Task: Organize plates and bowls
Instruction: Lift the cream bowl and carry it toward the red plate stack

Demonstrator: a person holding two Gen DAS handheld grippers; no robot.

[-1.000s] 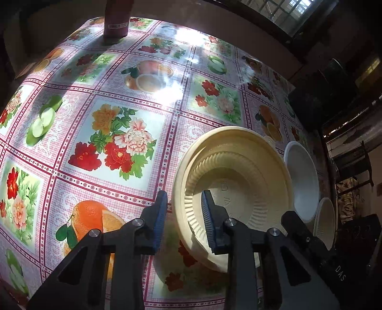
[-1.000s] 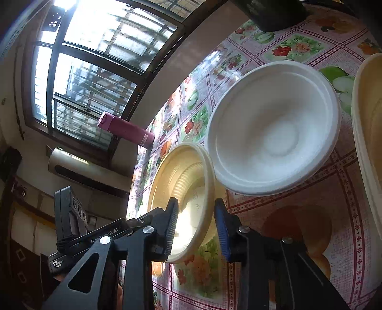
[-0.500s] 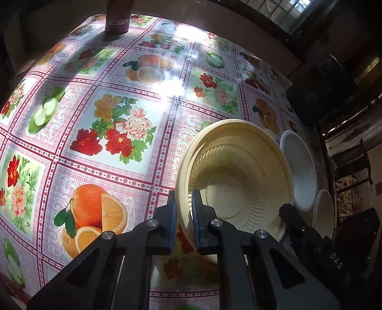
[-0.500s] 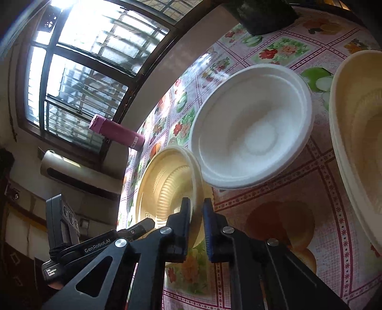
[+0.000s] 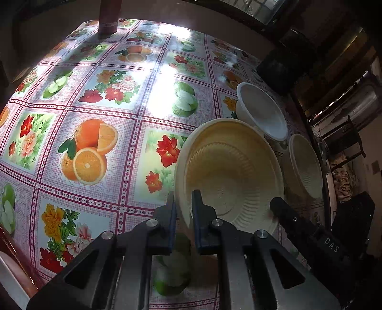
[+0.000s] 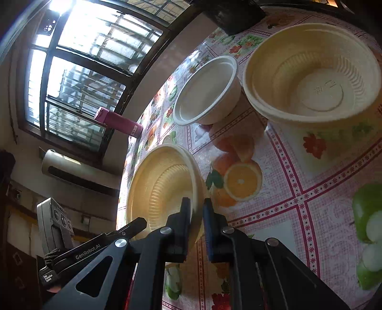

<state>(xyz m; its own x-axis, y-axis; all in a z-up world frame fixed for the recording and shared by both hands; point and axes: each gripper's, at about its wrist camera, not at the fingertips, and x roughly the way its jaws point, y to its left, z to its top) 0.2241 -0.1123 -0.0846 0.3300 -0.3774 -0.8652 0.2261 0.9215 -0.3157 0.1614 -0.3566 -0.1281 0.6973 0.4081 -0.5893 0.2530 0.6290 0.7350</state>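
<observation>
A cream ribbed bowl [image 5: 229,171] is held tilted above the flowered tablecloth [image 5: 100,133]. My left gripper [image 5: 183,209] is shut on its near rim. My right gripper [image 6: 197,214] is shut on the opposite rim of the same bowl [image 6: 162,188]. A white bowl [image 5: 260,112] and a second cream ribbed bowl [image 5: 305,164] stand on the table beyond it. In the right wrist view the white bowl [image 6: 205,93] and the second cream bowl [image 6: 312,74] stand side by side, apart from the held bowl.
A pink bottle [image 5: 107,16] stands at the far table edge by the window, also shown in the right wrist view [image 6: 119,121]. A dark object [image 5: 277,69] sits at the far right corner. A white plate edge [image 5: 9,283] shows at the near left.
Both grippers closed on the cream bowl's rim, then lifted and carried it. The white bowl and second cream bowl now show closer.
</observation>
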